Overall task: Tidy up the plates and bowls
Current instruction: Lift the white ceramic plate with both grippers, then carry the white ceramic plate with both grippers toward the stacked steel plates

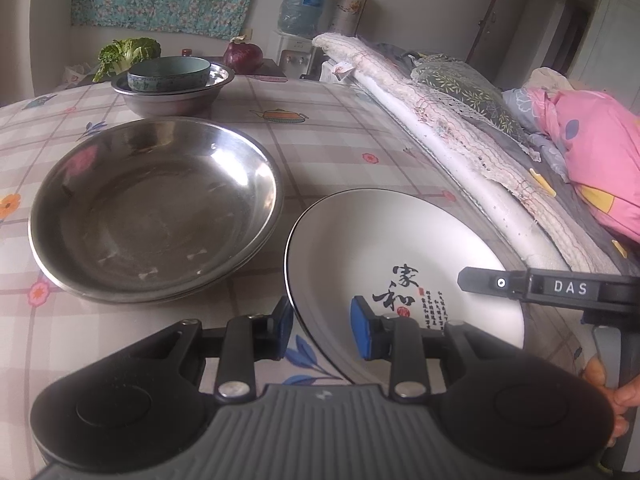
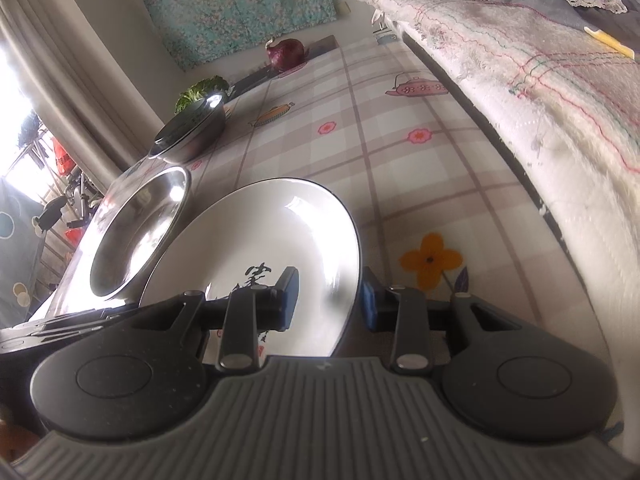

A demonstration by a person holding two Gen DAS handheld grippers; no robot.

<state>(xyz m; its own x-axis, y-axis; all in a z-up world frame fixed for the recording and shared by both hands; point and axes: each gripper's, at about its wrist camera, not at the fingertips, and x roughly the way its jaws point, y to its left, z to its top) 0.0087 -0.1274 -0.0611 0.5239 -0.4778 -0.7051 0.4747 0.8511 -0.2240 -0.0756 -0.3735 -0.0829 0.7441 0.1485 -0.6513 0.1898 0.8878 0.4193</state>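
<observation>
One white ceramic plate (image 1: pixel 404 264) with black lettering. Two stacked steel plates (image 1: pixel 156 208). One steel basin (image 1: pixel 172 98) at the worktop's far edge, holding one patterned bowl (image 1: pixel 168 72). One red onion (image 1: pixel 243 56) and one leafy green vegetable (image 1: pixel 128 52) by the same edge.

The white plate (image 1: pixel 400 248) bore large black brush characters "家和" beside a small red seal, with columns of tiny writing too small to read. The right claw (image 1: pixel 480 280) carried white letters "DAS".
</observation>
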